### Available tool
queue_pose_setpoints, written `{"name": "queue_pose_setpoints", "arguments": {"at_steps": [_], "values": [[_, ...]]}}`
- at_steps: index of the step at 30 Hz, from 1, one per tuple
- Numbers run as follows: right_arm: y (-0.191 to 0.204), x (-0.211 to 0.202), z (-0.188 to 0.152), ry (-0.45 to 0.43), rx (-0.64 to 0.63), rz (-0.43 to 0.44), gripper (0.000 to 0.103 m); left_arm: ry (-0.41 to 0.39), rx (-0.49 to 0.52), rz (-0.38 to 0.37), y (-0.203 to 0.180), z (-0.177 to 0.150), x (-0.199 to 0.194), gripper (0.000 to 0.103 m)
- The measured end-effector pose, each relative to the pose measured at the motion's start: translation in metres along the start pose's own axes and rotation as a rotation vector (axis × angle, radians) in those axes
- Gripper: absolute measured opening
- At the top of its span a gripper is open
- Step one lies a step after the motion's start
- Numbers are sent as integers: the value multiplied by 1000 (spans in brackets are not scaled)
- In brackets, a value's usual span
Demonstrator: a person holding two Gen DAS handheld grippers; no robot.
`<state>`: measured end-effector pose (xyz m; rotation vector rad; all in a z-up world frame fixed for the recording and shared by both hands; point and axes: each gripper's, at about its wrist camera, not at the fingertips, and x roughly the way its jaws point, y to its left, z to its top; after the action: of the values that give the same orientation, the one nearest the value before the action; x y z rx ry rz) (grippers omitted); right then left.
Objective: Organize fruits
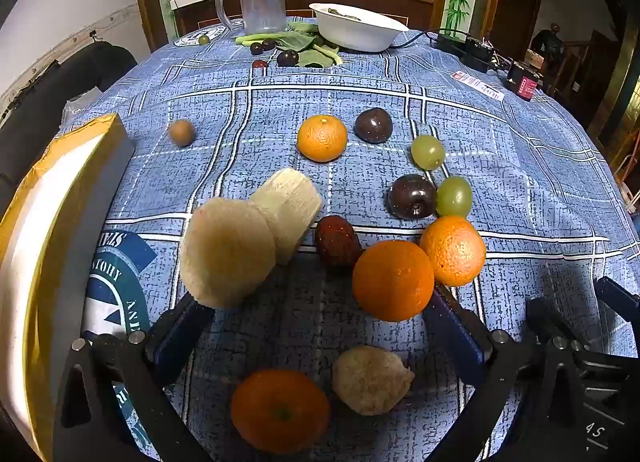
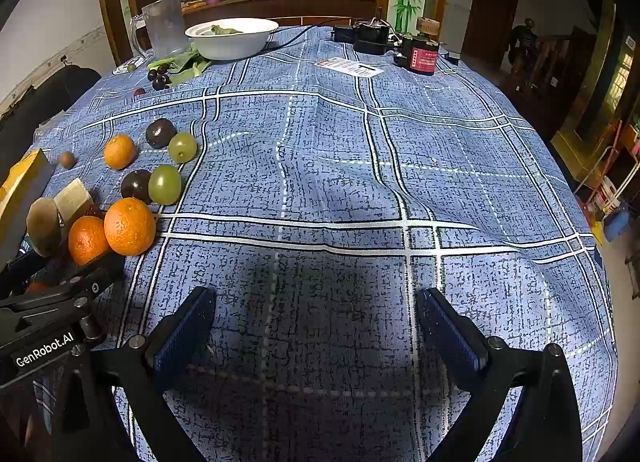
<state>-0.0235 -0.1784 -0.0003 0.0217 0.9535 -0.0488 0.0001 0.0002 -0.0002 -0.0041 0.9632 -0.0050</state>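
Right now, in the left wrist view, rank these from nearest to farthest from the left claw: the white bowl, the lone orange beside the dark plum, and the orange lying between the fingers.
1. Orange between the fingers, low in the frame inside the open left claw.
2. Lone orange, mid-table, left of the plum.
3. White bowl, at the table's far edge.

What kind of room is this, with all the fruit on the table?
Probably a dining room in someone's home. A big table wears a blue checked tablecloth, a white bowl and a clear jug stand at its far end, and a wooden glass-fronted cabinet holds household bottles behind.
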Motion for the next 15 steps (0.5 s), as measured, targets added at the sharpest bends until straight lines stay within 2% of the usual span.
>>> {"name": "queue_pose_setpoints", "arguments": {"at_steps": [15], "values": [[0, 0, 0, 1, 0, 0, 102, -3, 2, 3, 0, 0, 0, 103]]}}
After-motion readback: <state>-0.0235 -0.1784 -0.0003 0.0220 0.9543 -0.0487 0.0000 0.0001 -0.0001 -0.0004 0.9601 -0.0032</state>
